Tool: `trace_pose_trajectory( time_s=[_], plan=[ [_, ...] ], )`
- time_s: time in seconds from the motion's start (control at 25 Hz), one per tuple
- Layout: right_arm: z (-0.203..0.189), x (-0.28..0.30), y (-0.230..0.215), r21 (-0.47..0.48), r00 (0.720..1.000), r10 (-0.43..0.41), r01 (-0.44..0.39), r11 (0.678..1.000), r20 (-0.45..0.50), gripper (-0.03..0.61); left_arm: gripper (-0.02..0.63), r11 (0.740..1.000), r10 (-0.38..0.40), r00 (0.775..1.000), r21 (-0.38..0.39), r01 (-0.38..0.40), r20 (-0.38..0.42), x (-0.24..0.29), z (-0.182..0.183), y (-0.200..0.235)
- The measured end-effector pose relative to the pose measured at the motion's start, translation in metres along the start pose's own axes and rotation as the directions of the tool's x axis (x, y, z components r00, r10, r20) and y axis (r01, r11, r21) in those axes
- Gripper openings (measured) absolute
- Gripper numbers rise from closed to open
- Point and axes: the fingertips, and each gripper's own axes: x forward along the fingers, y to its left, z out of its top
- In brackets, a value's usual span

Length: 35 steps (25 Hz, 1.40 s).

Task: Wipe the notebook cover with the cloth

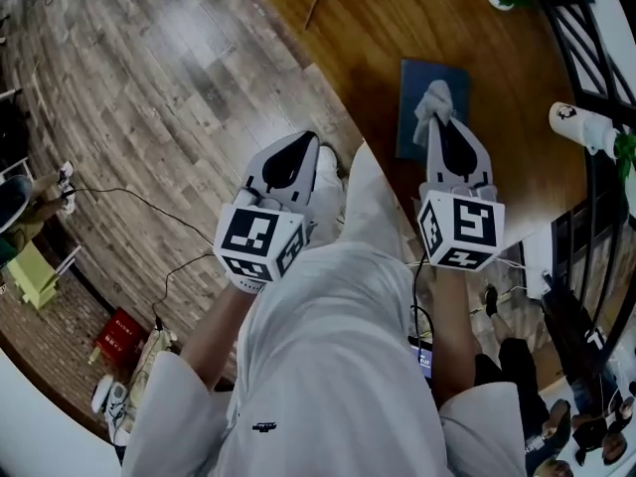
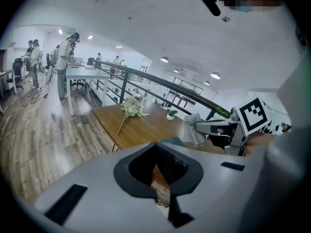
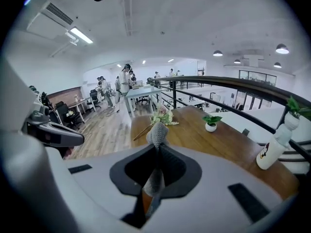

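A blue notebook lies flat on the wooden table. My right gripper hangs just above its near end, shut on a grey cloth that bunches out past the tips. In the right gripper view the cloth stands up between the jaws. My left gripper is held off the table's left edge, over the floor, shut with nothing in it. From the left gripper view I see the right gripper, the cloth and a corner of the notebook.
A dried flower sprig lies at the table's far end, with a small potted plant and a white bottle near the black railing. Cables and a red box lie on the plank floor. People stand at desks far off.
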Motion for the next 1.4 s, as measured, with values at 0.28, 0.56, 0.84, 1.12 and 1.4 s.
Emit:
trace_pose_trajectory(
  time_s=[0.28, 0.56, 0.84, 1.12, 1.4],
  plan=[
    [0.031, -0.063, 0.003, -0.019, 0.995, -0.021, 0.023, 1.000, 0.097, 0.023, 0.020, 1.000, 0.009, 0.997, -0.004, -0.009, 0.078, -0.056, 0.020, -0.011],
    [0.053, -0.121, 0.015, -0.045, 0.983, -0.030, 0.039, 0.998, 0.181, 0.018, 0.020, 0.999, -0.007, 0.990, 0.032, 0.003, 0.139, -0.102, 0.042, -0.029],
    [0.064, -0.169, 0.030, -0.112, 0.965, -0.012, 0.043, 0.993, 0.261, 0.018, 0.020, 0.996, -0.051, 0.978, 0.082, 0.035, 0.201, -0.129, 0.061, -0.050],
    [0.076, -0.201, 0.032, -0.078, 0.932, -0.032, 0.064, 0.995, 0.362, 0.020, 0.020, 0.989, -0.078, 0.963, 0.141, 0.042, 0.259, -0.142, 0.081, -0.059],
    [0.084, -0.222, 0.050, -0.113, 0.906, 0.005, 0.047, 0.993, 0.423, 0.020, 0.020, 0.983, -0.109, 0.943, 0.177, 0.055, 0.313, -0.160, 0.096, -0.063]
  ],
)
